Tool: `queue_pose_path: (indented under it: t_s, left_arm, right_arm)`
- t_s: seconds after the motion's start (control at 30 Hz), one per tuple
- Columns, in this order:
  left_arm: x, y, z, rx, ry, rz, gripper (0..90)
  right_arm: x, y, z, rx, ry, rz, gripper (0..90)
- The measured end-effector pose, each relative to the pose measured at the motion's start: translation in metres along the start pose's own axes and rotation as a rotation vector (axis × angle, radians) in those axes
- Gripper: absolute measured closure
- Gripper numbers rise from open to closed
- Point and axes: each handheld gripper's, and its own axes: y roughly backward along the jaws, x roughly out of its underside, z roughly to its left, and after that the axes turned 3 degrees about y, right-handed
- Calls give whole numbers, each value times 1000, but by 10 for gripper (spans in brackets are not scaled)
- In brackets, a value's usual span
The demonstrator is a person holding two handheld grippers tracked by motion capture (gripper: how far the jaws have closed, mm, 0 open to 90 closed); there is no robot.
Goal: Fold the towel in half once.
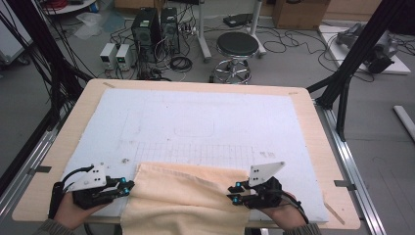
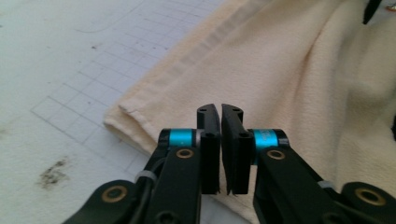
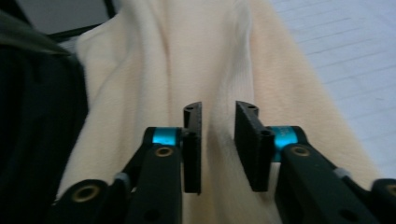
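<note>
Two grippers: both mine, one in each hand, at the near edge of the table.
Cloth: a cream-coloured woven cotton towel (image 1: 188,196) lies rumpled on the white gridded foam mat (image 1: 195,122), its near part hanging over the table's front edge.
Left gripper (image 1: 128,186): at the towel's left edge, pointing inward toward it.
Left jaws: pressed almost together, a bare sliver of gap between the pads; in the left gripper view (image 2: 220,114) the towel (image 2: 280,84) lies beyond and under them, and nothing is caught between them.
Right gripper (image 1: 233,192): at the towel's right side, pointing inward over it.
Right jaws: parted by a narrow gap; in the right gripper view (image 3: 218,112) a raised fold of the towel (image 3: 224,56) runs up between the pads, but they seem not to pinch it, though blur makes this hard to judge.
Table: a light wooden tabletop (image 1: 313,122) shows around the mat.
Hands: my left hand (image 1: 73,210) and right hand (image 1: 284,213) enter from the bottom.
</note>
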Motion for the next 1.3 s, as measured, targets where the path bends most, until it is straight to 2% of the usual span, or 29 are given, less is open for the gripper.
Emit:
queue_pose_path:
  t_s: [0.07, 0.13, 0.17, 0.3, 0.37, 0.4, 0.47, 0.57, 0.63, 0.8, 0.9, 0.97, 1.07, 1.3]
  left_arm:
    - [-4, -4, 6, -24, 17, -9, 770]
    - [-7, -8, 9, -33, 17, -9, 755]
    - [-11, -16, 16, -63, 17, -7, 749]
    - [-15, -33, 34, -120, 49, 5, 745]
    - [-15, -39, 44, -145, 74, 11, 745]
    - [-15, -39, 44, -145, 74, 11, 746]
    - [-12, -47, 56, -151, 98, 33, 750]
    - [-8, -54, 63, -160, 116, 69, 753]
    - [-6, -57, 66, -167, 122, 82, 750]
    - [-4, -60, 65, -128, 128, 94, 720]
    - [-3, -60, 66, -60, 155, 81, 659]
    - [-1, -61, 65, -39, 156, 91, 612]
    - [0, -63, 65, -39, 159, 98, 599]
    - [1, -66, 68, -36, 196, 121, 613]
  right_arm:
    - [-1, 4, -6, 32, -6, -10, 694]
    - [-2, 8, -15, 76, -20, -19, 680]
    - [-1, 8, -20, 97, -25, -16, 668]
    - [3, 3, -43, 170, -51, 24, 625]
    - [7, -1, -52, 187, -67, 32, 607]
    - [9, -4, -56, 194, -74, 37, 600]
    - [12, -6, -61, 204, -76, 55, 586]
    - [15, -8, -65, 225, -84, 77, 573]
    - [17, -7, -68, 240, -93, 73, 569]
    - [29, -8, -73, 230, -134, 76, 561]
    - [33, -9, -75, 217, -148, 74, 551]
    - [34, -11, -75, 209, -154, 76, 540]
    - [34, -13, -75, 198, -154, 82, 535]
    - [34, -17, -74, 162, -161, 93, 550]
